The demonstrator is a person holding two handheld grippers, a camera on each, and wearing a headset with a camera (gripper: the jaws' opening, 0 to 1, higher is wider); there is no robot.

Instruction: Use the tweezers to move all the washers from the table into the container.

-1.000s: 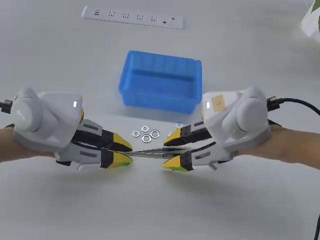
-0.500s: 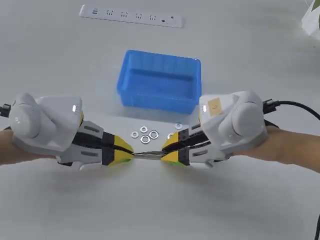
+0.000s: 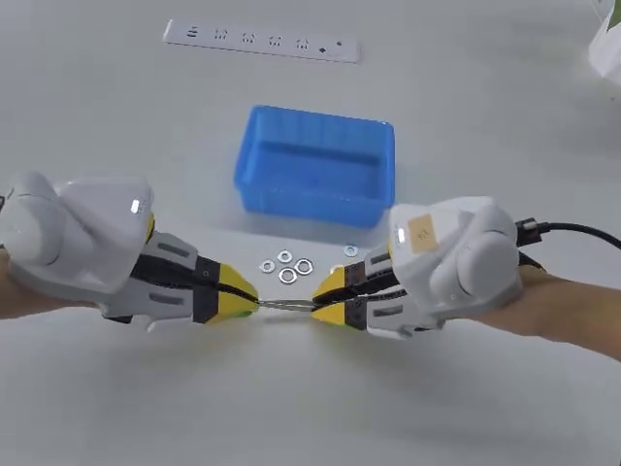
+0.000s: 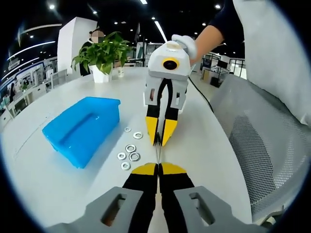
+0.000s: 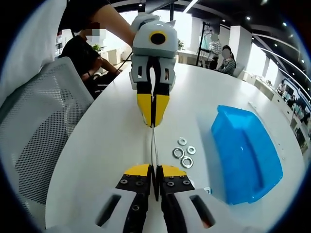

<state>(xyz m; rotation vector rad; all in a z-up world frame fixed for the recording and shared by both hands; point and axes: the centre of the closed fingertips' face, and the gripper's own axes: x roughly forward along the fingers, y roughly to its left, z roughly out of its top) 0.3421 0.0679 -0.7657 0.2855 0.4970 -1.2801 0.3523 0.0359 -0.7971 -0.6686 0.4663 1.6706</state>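
Thin metal tweezers (image 3: 284,305) span the gap between my two grippers, just above the white table. My left gripper (image 3: 254,303) is shut on one end and my right gripper (image 3: 315,303) is shut on the other, tips facing each other. In the left gripper view the tweezers (image 4: 158,154) run from my own jaws up to the right gripper (image 4: 160,141). In the right gripper view they (image 5: 153,145) reach the left gripper (image 5: 152,121). Several washers (image 3: 287,267) lie in a cluster just beyond the tweezers, one more washer (image 3: 350,250) a little to the right. The blue container (image 3: 315,163) stands behind them.
A white power strip (image 3: 260,39) lies at the far edge of the table. A potted plant (image 4: 102,53) stands past the container. A mesh chair (image 4: 252,141) sits off the table's near side. A cable (image 3: 572,230) trails from the right gripper.
My right gripper's jaws were spread around the tweezers a second ago and have shut on them. Both grippers have drawn slightly closer together; the washers and container have not moved.
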